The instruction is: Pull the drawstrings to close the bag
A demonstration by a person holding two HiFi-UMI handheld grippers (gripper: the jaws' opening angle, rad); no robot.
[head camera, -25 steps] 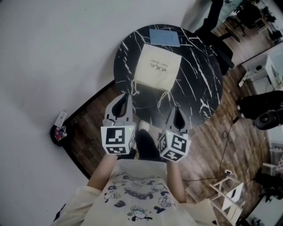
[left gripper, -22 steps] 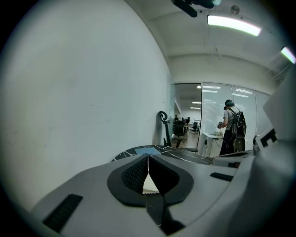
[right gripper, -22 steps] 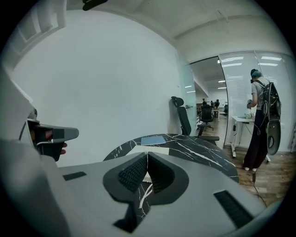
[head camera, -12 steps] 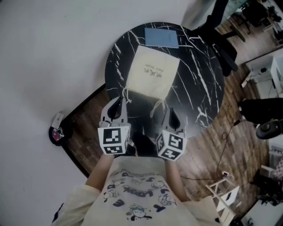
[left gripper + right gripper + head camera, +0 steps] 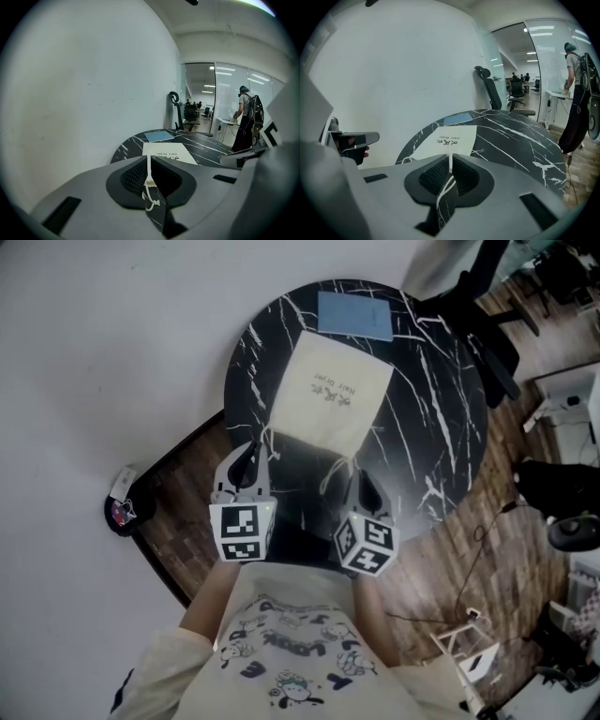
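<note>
A cream drawstring bag [image 5: 328,395] with dark print lies flat on the round black marble table [image 5: 441,427]. Its mouth edge faces me. One cord leaves each near corner. My left gripper [image 5: 251,454] is shut on the left drawstring [image 5: 268,439]. In the left gripper view the cord [image 5: 149,176] runs between the closed jaws, with its knotted end [image 5: 152,202] hanging on my side. My right gripper [image 5: 360,482] is shut on the right drawstring [image 5: 337,468], a thin white strip [image 5: 450,164] that leads up to the bag [image 5: 447,139]. Both grippers hover over the table's near edge.
A blue flat pad [image 5: 354,315] lies beyond the bag at the table's far edge. A white wall stands close on the left. An office chair [image 5: 478,324] is behind the table at the right. A person [image 5: 576,108] stands far off by a desk.
Both grippers have drifted slightly left and toward me in the view while the camera shifted. Each stays shut on its cord.
</note>
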